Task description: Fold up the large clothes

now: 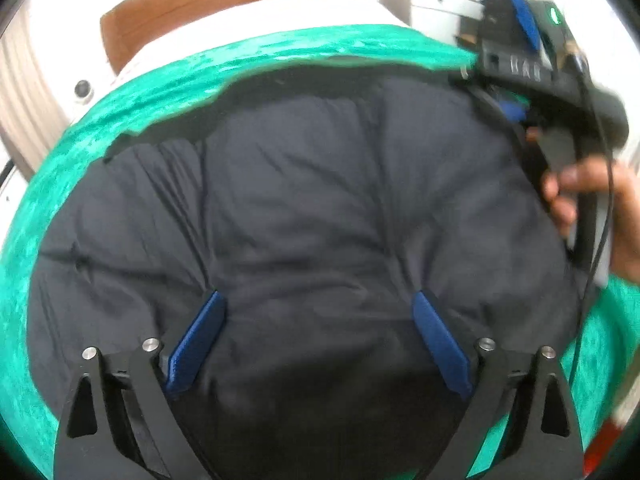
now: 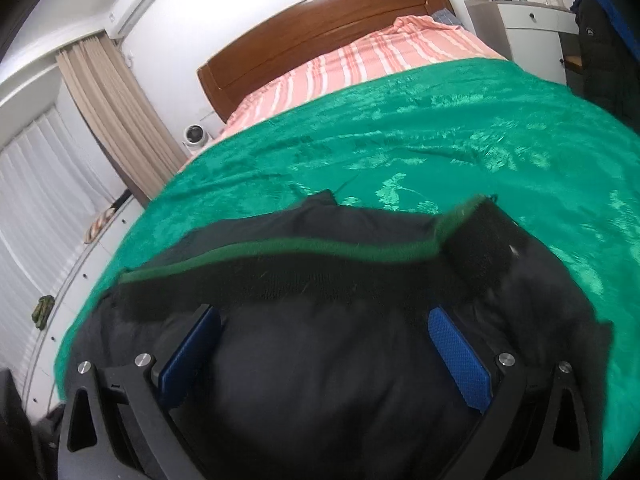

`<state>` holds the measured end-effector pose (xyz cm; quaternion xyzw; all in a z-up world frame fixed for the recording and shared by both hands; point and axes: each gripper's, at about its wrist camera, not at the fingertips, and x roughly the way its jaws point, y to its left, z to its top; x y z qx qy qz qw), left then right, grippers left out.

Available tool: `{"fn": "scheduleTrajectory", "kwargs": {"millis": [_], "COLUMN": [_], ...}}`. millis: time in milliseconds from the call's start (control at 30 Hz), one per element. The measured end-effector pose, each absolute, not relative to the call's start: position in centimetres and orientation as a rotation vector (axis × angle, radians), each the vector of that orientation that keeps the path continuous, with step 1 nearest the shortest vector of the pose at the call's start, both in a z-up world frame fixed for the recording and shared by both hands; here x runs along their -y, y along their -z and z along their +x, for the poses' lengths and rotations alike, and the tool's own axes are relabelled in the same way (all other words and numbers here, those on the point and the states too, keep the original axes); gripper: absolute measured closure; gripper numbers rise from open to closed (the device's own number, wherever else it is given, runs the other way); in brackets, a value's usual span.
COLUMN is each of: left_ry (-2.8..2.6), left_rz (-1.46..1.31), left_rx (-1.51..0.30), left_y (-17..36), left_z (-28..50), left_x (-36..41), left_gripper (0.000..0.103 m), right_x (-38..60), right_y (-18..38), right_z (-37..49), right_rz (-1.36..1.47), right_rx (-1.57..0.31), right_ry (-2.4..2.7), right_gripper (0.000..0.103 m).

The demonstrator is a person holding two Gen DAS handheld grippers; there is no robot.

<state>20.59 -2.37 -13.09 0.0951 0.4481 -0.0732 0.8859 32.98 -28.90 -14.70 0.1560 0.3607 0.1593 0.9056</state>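
Both grippers, left gripper and right gripper, hover unclenched over the half-folded, puffy dark navy jacket on the green velvet bedspread, with folds left.

The left gripper has a matte black frame with triangular cut-outs and four round silver pins behind its fingers; the finger pads are dark blue. The right gripper is built alike, its pads a brighter textured blue. Seen from the left, its black body carries a green light, blue strap and black cable.
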Motion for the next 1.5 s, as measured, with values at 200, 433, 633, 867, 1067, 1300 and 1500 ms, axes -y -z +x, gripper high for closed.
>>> {"fn": "scheduleTrajectory", "kwargs": {"millis": [200, 433, 633, 867, 1067, 1300, 1500], "left_ry": [0.127, 0.158, 0.299, 0.554, 0.605, 0.682, 0.527], "left_rz": [0.241, 0.246, 0.304, 0.119, 0.335, -0.004, -0.254], "left_rx": [-0.874, -0.852, -0.895, -0.794, -0.839, -0.909, -0.855], "left_y": [15.3, 14.3, 13.3, 10.2, 15.6, 13.0, 8.3], "left_z": [20.0, 15.5, 11.3, 13.6, 13.0, 13.9, 13.1], "left_x": [3.4, 3.4, 5.1, 6.7, 10.4, 4.3, -8.4], "left_gripper": [0.008, 0.008, 0.007, 0.004, 0.001, 0.003, 0.003], "right_x": [32.0, 44.3, 46.3, 42.5, 39.8, 32.3, 17.3], "right_y": [10.4, 12.6, 16.3, 19.5, 20.0, 7.4, -1.3], "right_z": [25.6, 17.6, 14.8, 19.4, 23.4, 22.3, 21.6], "right_rz": [0.443, 0.653, 0.819, 0.895, 0.954, 0.586, 0.164], "right_rx": [-0.658, -0.669, -0.751, -0.882, -0.958, -0.832, -0.733], "right_ry": [-0.371, -0.142, -0.270, -0.402, -0.429, -0.463, -0.523], "right_gripper": [0.001, 0.001, 0.000, 0.000, 0.051, 0.067, 0.067]}}
